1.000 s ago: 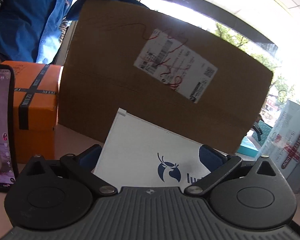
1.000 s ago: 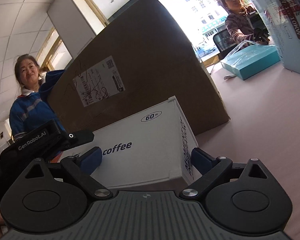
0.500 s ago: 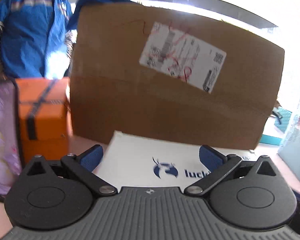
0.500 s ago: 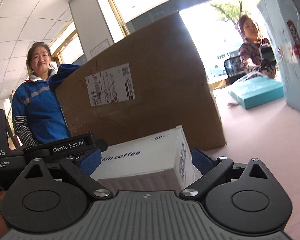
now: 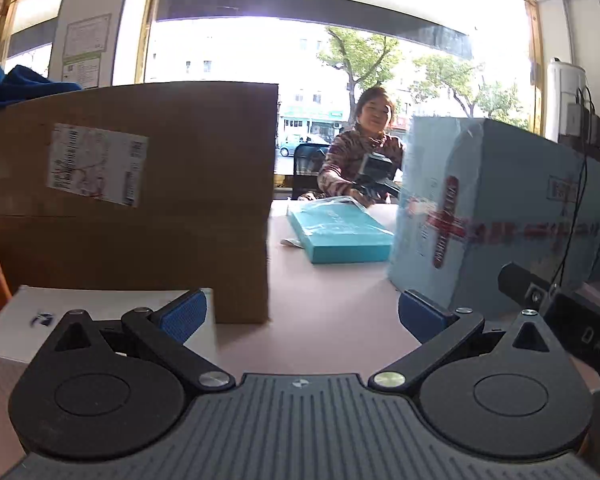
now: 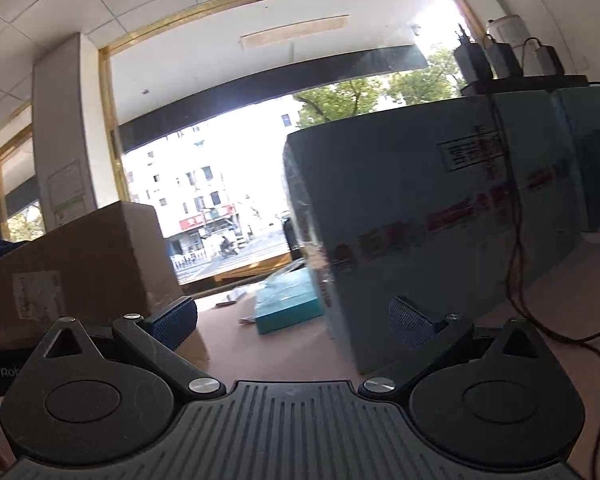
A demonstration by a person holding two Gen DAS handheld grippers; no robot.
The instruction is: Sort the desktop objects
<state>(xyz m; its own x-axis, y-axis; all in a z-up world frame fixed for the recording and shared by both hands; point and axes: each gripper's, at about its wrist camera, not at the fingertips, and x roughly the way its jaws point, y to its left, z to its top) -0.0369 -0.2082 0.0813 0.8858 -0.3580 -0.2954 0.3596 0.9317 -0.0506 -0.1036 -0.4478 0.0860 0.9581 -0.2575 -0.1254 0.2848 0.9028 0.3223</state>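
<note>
A white coffee box [image 5: 100,304] lies on the pink table at the lower left of the left wrist view, in front of a large brown carton [image 5: 140,200]. My left gripper [image 5: 302,314] is open over bare table; its left pad overlaps the white box's right end, and nothing sits between the fingers. My right gripper [image 6: 292,326] is open too and holds nothing. It points between the brown carton [image 6: 80,268] and a tall pale blue carton [image 6: 440,220]. A flat teal box [image 5: 340,232] lies farther back.
The pale blue carton [image 5: 500,216] with red tape stands at the right. The flat teal box [image 6: 288,306] is behind the gap. A black cable [image 6: 516,260] hangs over the blue carton. A person sits behind the table [image 5: 364,148]; another stands at far left.
Both grippers swung right and let go of the white coffee box, which had been between their fingers. It now rests on the table at the left. The orange box and phone left the view.
</note>
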